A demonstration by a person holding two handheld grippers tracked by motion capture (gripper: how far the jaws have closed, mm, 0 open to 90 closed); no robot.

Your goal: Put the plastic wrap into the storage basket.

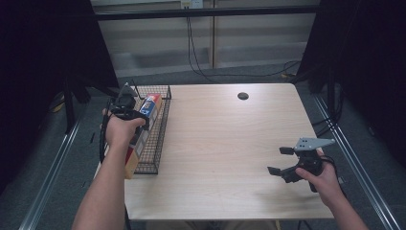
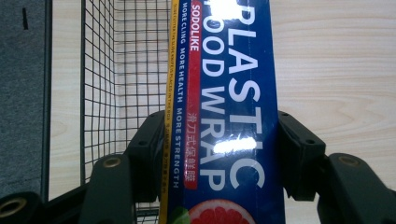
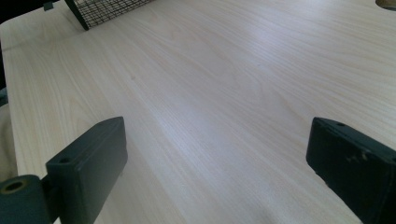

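You worked at the pale wooden table (image 1: 225, 143), and everything else sat in relation to the black wire-mesh basket (image 1: 160, 129) along its left edge. That basket lay lengthwise, running away from you, which suited a long box laid along it.

The long blue plastic food wrap box (image 1: 143, 129) was over that basket, its far end with the red and white print pointing toward the basket's far wall, its near end reaching out past the basket's near edge toward you. Whether it already rested on the mesh or hung just above it could not be told. In the left gripper view the box (image 2: 229, 112) ran straight up between the jaws, with the mesh floor (image 2: 126, 70) to its left.

Your left gripper (image 1: 125, 111) was clamped across the narrow width of the box, a pad pressed to each long side. Gripping part-way along it probably kept the box level and aligned with the basket.

Your right gripper (image 1: 280, 160) rested well to the right of the basket, near the table's front right corner, jaws spread wide and holding nothing. It likely stayed there to leave the left hand room.
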